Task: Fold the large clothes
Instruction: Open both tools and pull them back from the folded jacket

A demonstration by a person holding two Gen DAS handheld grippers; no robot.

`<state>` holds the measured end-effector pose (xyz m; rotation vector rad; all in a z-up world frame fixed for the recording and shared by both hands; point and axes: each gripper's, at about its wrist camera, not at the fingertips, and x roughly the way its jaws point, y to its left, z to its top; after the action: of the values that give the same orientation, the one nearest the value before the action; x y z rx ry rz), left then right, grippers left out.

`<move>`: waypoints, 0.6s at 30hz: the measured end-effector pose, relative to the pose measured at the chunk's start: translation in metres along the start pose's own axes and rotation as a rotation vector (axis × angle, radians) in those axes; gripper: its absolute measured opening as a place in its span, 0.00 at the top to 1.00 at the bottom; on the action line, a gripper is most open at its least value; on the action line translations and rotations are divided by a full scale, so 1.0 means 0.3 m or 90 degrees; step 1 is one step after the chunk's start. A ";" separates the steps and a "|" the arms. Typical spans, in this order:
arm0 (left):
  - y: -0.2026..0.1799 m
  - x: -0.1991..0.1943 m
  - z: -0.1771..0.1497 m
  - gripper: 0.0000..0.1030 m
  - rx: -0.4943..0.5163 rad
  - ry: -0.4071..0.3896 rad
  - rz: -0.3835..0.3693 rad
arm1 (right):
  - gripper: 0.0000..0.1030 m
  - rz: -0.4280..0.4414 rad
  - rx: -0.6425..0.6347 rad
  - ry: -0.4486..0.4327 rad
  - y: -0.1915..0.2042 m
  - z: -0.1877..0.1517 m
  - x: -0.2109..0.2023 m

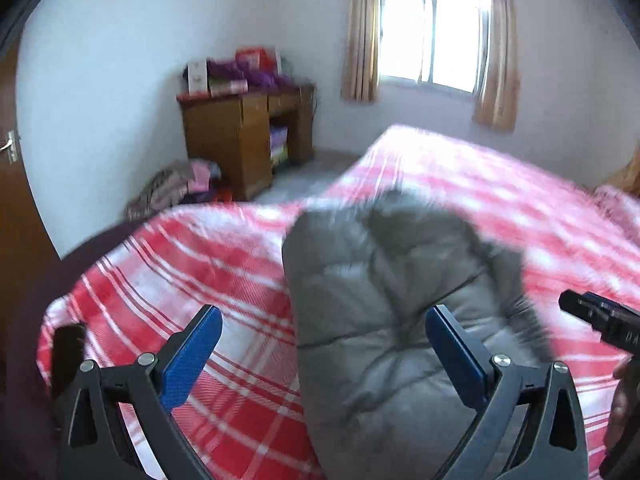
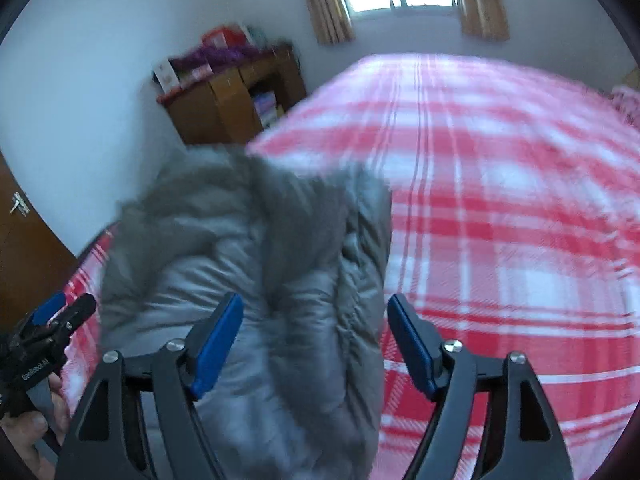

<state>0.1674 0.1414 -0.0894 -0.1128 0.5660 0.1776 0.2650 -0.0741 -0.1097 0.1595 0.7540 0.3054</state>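
Fabric first: we see a grey quilted puffer coat (image 1: 384, 320) lying on the red-and-white plaid bedspread (image 1: 200, 264), bundled into a long narrow mass. Its long axis runs away from us, from the near edge of the bed toward the far wall, and its fur-trimmed hood end (image 2: 224, 184) points toward the wooden desk (image 1: 244, 136). The padded body sits nearest the tools.

Our left gripper (image 1: 324, 328) hovers over the coat's near end with its blue pads wide apart, grasping nothing; the coat lies between and below the fingers, and we cannot tell whether it touches them. Our right gripper (image 2: 316, 320) is likewise spread open above the coat's right side, its right finger over bare bedspread. Each tool shows at the edge of the other's view.

Beyond the bed, the desk stands against the white wall with purple and red items piled on top, a heap of clothes (image 1: 176, 188) on the floor beside it. A bright window (image 1: 432, 28) with tan curtains (image 1: 360, 32) sits behind. Nothing lies between the grippers and the coat.

The shell looks smooth and slightly shiny, stitched into puffy panels; the trim is shaggy. Both views are motion-blurred.
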 end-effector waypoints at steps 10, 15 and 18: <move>0.007 -0.319 0.062 0.01 -0.002 -0.104 -0.014 | 0.07 -0.020 -0.103 -0.169 0.201 -0.021 -0.466; 0.010 -0.340 0.067 0.01 -0.002 -0.112 -0.018 | 0.07 -0.019 -0.124 -0.187 0.251 -0.028 -0.502; 0.012 -0.340 0.063 0.01 -0.005 -0.111 -0.023 | 0.07 -0.014 -0.128 -0.192 0.263 -0.028 -0.511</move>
<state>0.0919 0.1340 -0.0184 -0.1145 0.3886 0.1528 0.1367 -0.0496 0.0033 0.0059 0.4225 0.3252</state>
